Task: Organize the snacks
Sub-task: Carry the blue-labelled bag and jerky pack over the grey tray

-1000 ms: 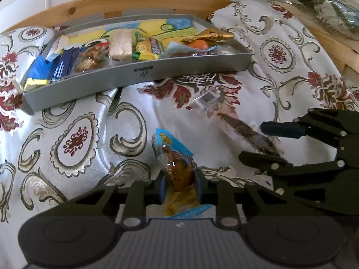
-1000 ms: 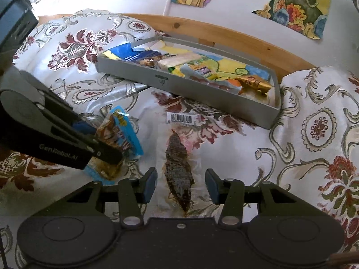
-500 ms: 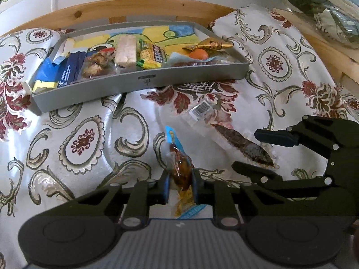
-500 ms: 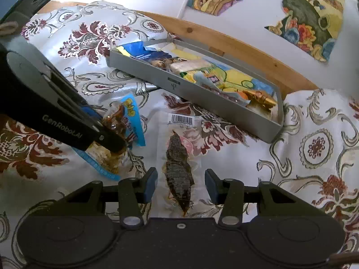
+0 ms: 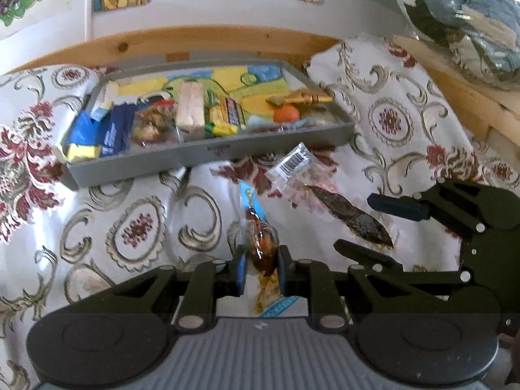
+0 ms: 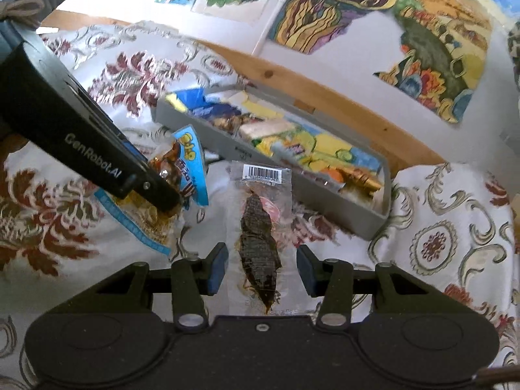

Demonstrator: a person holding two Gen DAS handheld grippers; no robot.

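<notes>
Left gripper (image 5: 260, 268) clamps a blue-edged snack packet (image 5: 258, 234) while the right gripper (image 6: 261, 268) stands spread around a clear packet of dark dried snack (image 6: 260, 247).

The clear packet lies flat on the floral cloth (image 5: 136, 227), barcode end toward the grey tray (image 5: 208, 154), neither finger touching it. The tray, full of assorted wrapped snacks, sits near the cloth's far edge against a wooden rail (image 5: 201, 40). Colourful torn paintings (image 6: 334, 9) hang on the white wall behind. A plastic-wrapped bundle (image 5: 461, 9) fills the left view's upper right corner.
</notes>
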